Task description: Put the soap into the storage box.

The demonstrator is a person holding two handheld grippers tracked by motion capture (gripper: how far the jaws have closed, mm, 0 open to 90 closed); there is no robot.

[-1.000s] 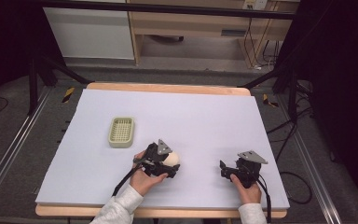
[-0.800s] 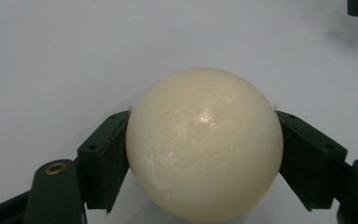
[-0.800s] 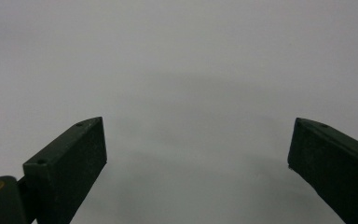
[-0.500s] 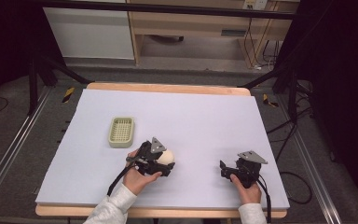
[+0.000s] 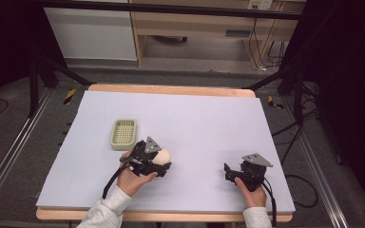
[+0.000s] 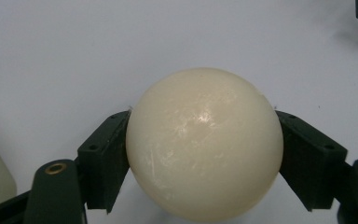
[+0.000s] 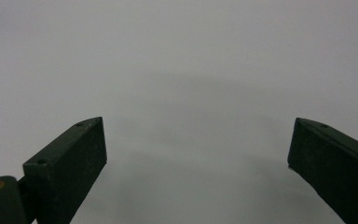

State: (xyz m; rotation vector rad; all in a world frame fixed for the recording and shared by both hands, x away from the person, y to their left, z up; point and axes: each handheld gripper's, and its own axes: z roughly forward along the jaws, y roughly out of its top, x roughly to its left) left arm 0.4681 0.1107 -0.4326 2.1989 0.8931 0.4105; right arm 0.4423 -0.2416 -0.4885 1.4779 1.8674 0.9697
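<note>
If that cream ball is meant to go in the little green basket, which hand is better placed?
The left gripper: its jaws already clamp the ball, and the basket sits close by. The right gripper is open, farther off.

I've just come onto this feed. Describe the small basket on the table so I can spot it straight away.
Start from the white table top and look to its left half. There, just beyond the left gripper that grips a cream ball, lies a small pale green rectangular plastic basket with a gridded floor. It is the table's one flat, boxy, open-topped thing, and it lies untouched.
</note>
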